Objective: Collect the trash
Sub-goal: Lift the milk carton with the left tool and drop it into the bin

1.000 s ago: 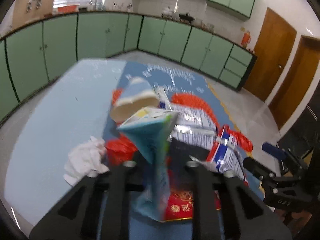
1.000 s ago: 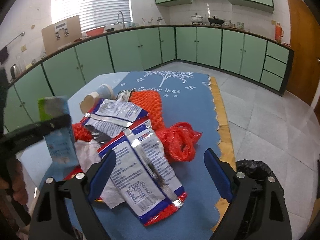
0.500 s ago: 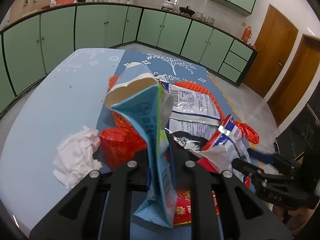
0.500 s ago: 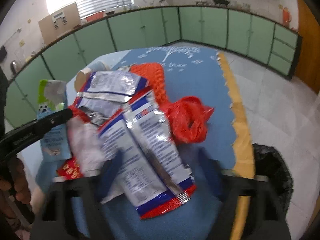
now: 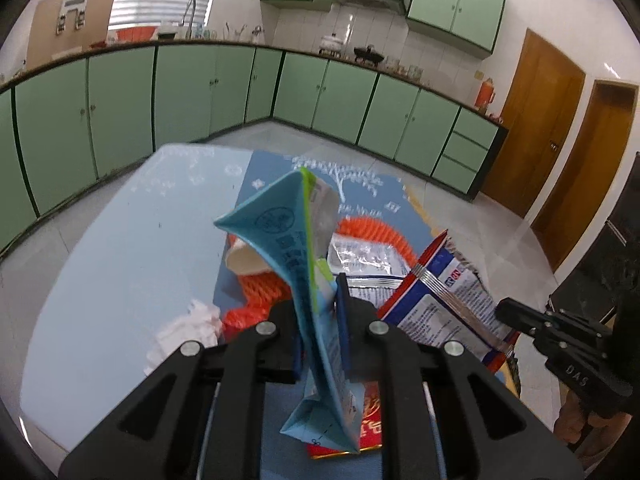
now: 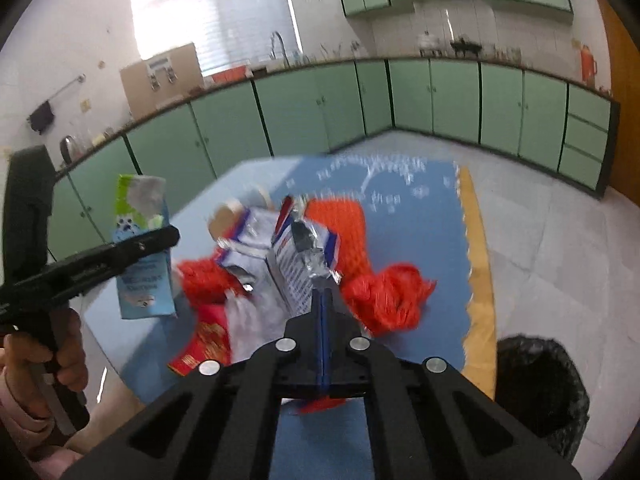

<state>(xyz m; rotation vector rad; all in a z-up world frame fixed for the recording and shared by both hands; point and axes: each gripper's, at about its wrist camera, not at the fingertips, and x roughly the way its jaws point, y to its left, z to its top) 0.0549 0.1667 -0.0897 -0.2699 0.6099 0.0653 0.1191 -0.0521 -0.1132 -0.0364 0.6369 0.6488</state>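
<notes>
My left gripper is shut on a flattened light-blue milk carton, held upright above the table; the right wrist view shows that carton too, at the left. My right gripper has its jaws closing, and they pinch the lower edge of a blue, red and white snack wrapper, which hangs lifted off the pile. The left wrist view shows this wrapper at the right. Left on the blue mat are an orange mesh, a red plastic bag, a red packet, a paper cup and a white tissue.
A bin with a black liner stands on the tiled floor beside the table's right edge. The table is pale blue at the left, with a mat along the right half. Green cabinets line the walls behind. A hand grips the left tool.
The right gripper went from wide open to shut on the snack wrapper and raised it off the pile. The left gripper rose a little with the carton still in it.
</notes>
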